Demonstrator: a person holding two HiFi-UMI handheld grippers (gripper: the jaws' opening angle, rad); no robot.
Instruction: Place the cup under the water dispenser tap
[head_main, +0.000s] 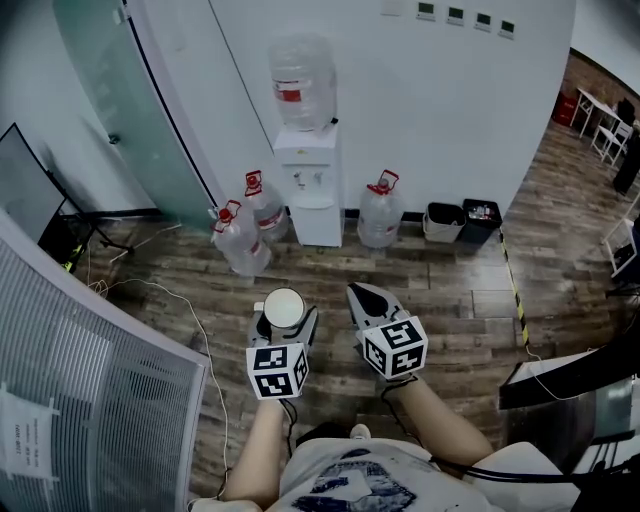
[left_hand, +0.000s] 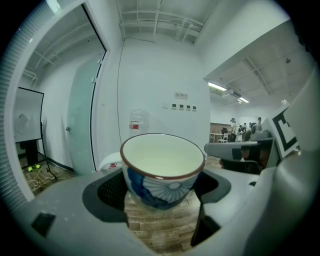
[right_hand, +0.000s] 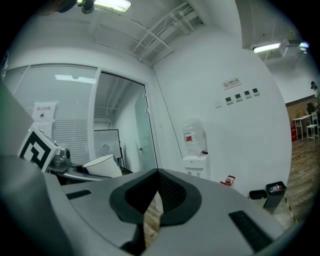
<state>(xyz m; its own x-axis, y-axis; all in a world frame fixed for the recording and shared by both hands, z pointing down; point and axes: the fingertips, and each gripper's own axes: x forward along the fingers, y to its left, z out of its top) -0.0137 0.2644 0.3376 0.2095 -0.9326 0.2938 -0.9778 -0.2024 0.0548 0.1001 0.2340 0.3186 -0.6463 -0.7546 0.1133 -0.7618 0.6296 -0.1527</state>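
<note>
Upright white ceramic cup with blue flower pattern (left_hand: 162, 167) is clamped between the left claw (head_main: 284, 322) jaws, its base hidden in the head view. Right claw (right_hand: 154, 195) jaws are together, empty. White water dispenser (head_main: 312, 190) stands well ahead at the wall, taps too small to make out.

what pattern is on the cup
White cup with a blue floral motif and brown rim, clearest in the left gripper view.

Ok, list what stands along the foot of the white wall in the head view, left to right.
Nearer water jug → farther water jug → water dispenser → lone water jug → pale bin → dark bin.
</note>
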